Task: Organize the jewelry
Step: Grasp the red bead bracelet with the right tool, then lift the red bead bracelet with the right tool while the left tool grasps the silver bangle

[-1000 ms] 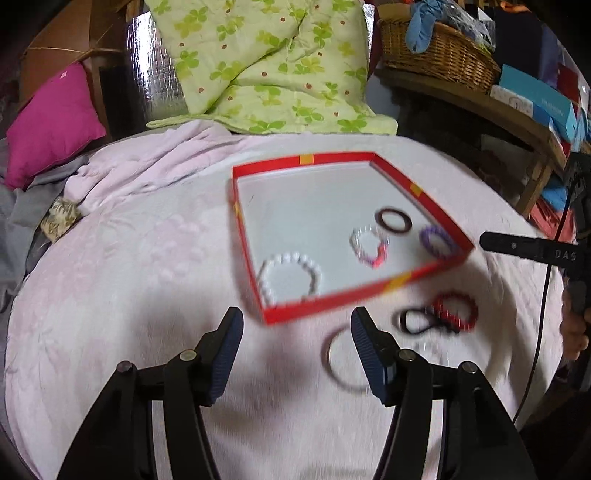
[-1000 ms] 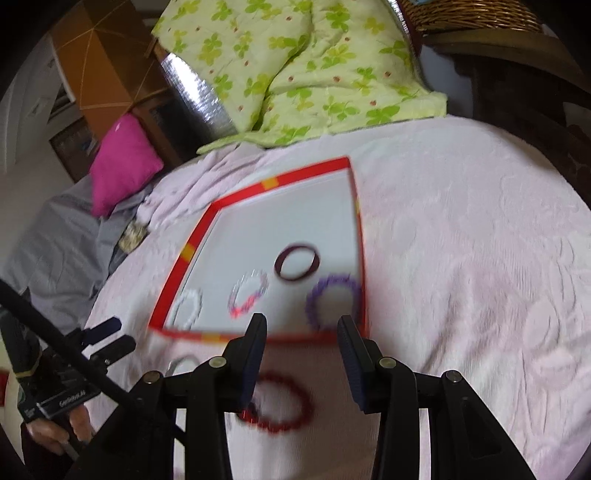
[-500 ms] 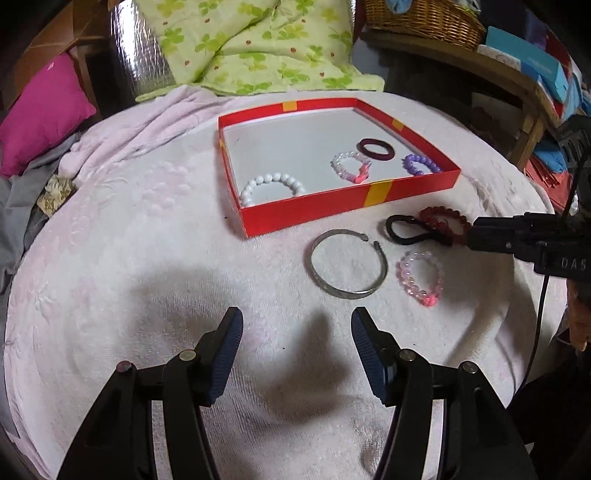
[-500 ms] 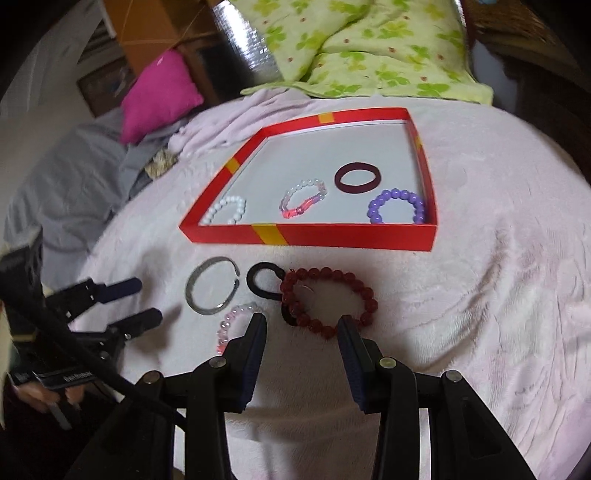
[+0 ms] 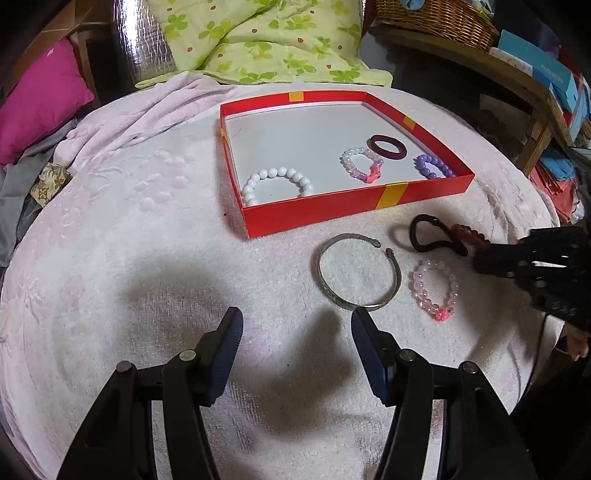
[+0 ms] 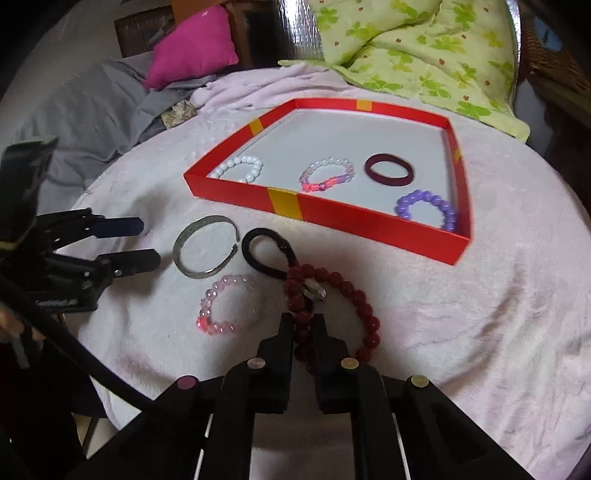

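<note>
My right gripper [image 6: 303,325] is closing its jaws, and the pads pinch the near side of a dark red bead bracelet [image 6: 354,295] lying on the pink cloth. A black hair tie [image 6: 246,251] overlaps that bracelet. Left of it lie a silver open bangle [image 6: 205,245] and a pink bead bracelet [image 6: 202,314]. My left gripper [image 5: 295,328] hovers open and empty, the bangle [image 5: 360,273] just beyond its right finger. The red box [image 5: 332,210] holds a white bead bracelet [image 5: 275,173], a pink-white one [image 5: 354,153], a dark ring [image 5: 388,158] and a purple bracelet [image 5: 424,162].
A green floral quilt [image 5: 266,37] and a magenta pillow [image 5: 37,99] lie behind the box. A wicker basket [image 5: 436,18] sits on a wooden shelf at back right. Grey fabric [image 6: 92,110] is bunched at the left edge.
The right gripper came down onto the dark red bracelet and its jaws went from apart to closed on the beads. The left gripper sank a little and stayed open.
</note>
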`<action>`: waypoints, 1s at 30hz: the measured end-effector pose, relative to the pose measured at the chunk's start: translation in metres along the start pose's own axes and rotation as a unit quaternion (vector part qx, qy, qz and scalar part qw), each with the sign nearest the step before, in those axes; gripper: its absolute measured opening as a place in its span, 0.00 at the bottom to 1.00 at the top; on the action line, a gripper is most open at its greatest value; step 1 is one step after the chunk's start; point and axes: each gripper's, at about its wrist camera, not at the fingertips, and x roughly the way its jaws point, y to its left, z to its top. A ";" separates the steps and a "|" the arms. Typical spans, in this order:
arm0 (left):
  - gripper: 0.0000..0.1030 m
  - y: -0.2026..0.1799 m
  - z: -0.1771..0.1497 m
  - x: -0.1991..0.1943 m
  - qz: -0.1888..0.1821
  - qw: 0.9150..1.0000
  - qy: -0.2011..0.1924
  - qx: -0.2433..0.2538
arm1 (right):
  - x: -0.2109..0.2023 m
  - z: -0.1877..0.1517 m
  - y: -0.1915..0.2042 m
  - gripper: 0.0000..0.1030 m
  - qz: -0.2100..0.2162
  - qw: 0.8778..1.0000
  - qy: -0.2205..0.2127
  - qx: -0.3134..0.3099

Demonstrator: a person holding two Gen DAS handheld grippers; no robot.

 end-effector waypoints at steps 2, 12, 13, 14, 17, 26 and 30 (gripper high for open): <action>0.60 0.001 0.001 -0.001 -0.002 1.000 -0.002 -0.003 | -0.010 -0.004 -0.008 0.10 0.012 1.000 -0.008 0.011; 0.60 -0.030 0.013 -0.006 -0.044 0.997 -0.044 0.042 | -0.038 -0.004 -0.061 0.10 0.044 0.988 -0.052 0.140; 0.60 -0.032 0.013 -0.003 -0.040 0.997 -0.040 0.046 | -0.038 -0.003 -0.063 0.10 0.043 0.987 -0.052 0.147; 0.60 -0.032 0.013 -0.002 -0.039 0.998 -0.034 0.047 | -0.038 -0.002 -0.064 0.10 0.039 0.987 -0.051 0.151; 0.60 -0.029 0.011 0.006 -0.038 0.998 -0.011 0.038 | -0.036 -0.003 -0.068 0.10 0.039 0.984 -0.043 0.166; 0.60 -0.013 0.012 0.011 -0.055 0.998 0.009 -0.009 | -0.017 -0.013 -0.082 0.10 0.040 0.973 -0.002 0.226; 0.67 -0.014 0.014 0.008 -0.075 0.997 0.004 -0.018 | -0.013 -0.015 -0.081 0.10 0.045 0.971 0.006 0.234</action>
